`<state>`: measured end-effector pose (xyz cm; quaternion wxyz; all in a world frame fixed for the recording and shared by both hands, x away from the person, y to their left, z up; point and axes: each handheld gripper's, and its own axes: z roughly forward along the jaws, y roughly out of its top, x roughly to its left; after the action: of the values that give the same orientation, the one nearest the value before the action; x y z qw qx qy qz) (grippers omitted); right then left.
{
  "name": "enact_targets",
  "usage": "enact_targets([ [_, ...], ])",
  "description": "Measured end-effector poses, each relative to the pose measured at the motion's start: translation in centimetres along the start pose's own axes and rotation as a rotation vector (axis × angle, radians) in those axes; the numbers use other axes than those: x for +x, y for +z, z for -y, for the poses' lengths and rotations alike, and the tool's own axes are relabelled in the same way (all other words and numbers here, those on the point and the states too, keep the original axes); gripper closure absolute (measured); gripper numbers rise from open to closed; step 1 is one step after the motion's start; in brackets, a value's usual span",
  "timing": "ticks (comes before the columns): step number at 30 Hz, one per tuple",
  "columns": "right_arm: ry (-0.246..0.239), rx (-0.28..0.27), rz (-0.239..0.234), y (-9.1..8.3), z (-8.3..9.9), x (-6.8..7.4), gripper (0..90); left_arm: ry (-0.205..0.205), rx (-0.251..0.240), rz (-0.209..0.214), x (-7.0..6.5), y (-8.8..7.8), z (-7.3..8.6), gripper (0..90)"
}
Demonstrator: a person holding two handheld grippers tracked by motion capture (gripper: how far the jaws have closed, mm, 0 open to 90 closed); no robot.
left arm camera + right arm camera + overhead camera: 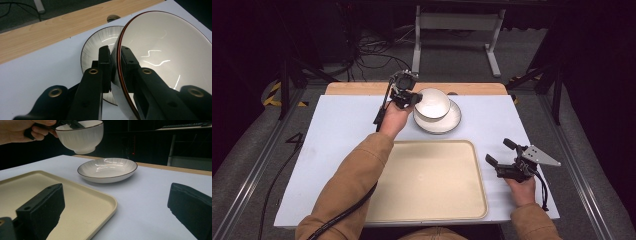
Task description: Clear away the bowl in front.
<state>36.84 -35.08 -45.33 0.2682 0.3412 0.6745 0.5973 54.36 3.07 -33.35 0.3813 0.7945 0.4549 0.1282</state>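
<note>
Toward the table's far edge, the left gripper (411, 98) pinches the bowl (432, 103) by its rim alone, one jaw inside and one outside, holding it in the air just above the plate (447, 124). With so thin a hold, the bowl could swing or slip and crack the plate. The tray (427, 180) lies by the near edge. At the right edge, the right gripper (498, 152) waits, jaws spread and empty.

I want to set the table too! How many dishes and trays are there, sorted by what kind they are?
Bowls: 1, the white bowl held up by the left gripper
Plates: 1, the white plate on the table
Trays: 1, the beige tray
Total: 3
</note>
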Motion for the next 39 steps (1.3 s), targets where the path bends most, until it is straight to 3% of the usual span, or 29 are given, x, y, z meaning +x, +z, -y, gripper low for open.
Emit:
enact_targets([
  [6, 0.001, 0.002, -0.001, 0.0, 0.0, 0.0, 1.3, 0.028, 0.006, 0.007, 0.1, -1.4, 0.1, 81.7],
  [27, 0.003, 0.006, -0.004, 0.0, 0.0, 0.0, 1.3, 0.135, 0.037, 0.09, -0.7, -5.5, 1.3, 81.7],
  [39, 0.003, 0.008, -0.004, 0.0, 0.0, 0.0, 1.3, 0.221, 0.074, 0.141, -2.0, -7.2, 2.3, 81.7],
])
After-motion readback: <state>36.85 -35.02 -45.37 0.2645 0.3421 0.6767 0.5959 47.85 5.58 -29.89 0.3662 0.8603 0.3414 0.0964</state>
